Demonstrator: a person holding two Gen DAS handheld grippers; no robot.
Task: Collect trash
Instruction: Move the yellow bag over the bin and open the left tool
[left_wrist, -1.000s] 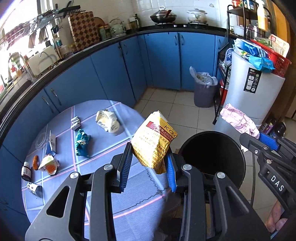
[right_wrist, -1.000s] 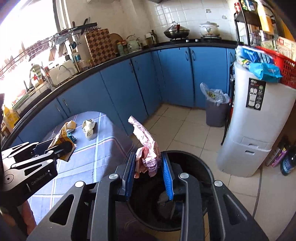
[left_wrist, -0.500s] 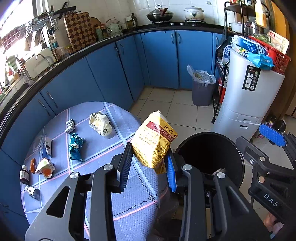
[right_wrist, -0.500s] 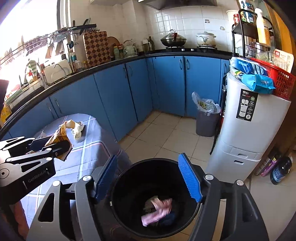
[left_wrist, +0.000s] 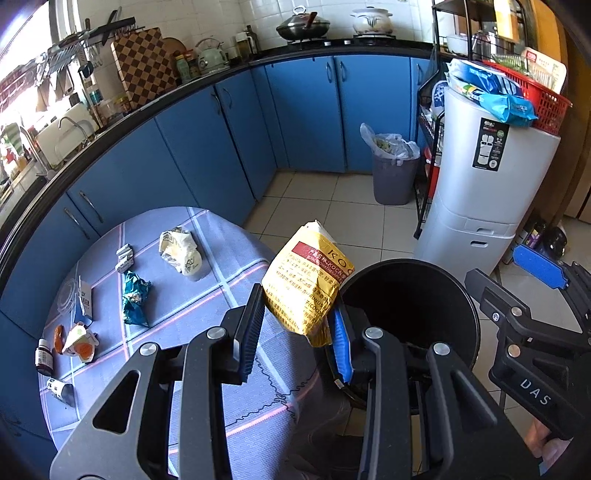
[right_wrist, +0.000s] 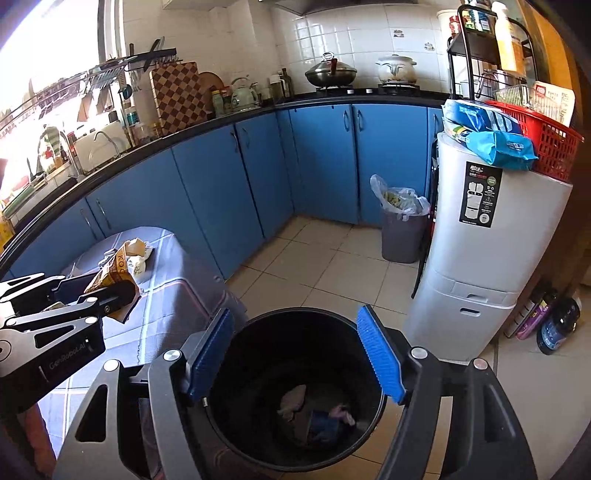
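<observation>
Hand-held gripper on our left (left_wrist: 297, 332) clenches the yellow packet (left_wrist: 308, 286) beside the black bin (left_wrist: 458, 295), our right one (right_wrist: 295, 354) gapes empty above scraps already binned (right_wrist: 317, 408), while several wrappers (left_wrist: 135, 297) await us on the worktop (left_wrist: 207, 295).

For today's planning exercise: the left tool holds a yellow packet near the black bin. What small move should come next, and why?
Probably carry the left tool rightward until the yellow printed packet hangs over the round black bin, since it is at the rim, over the table edge.
</observation>
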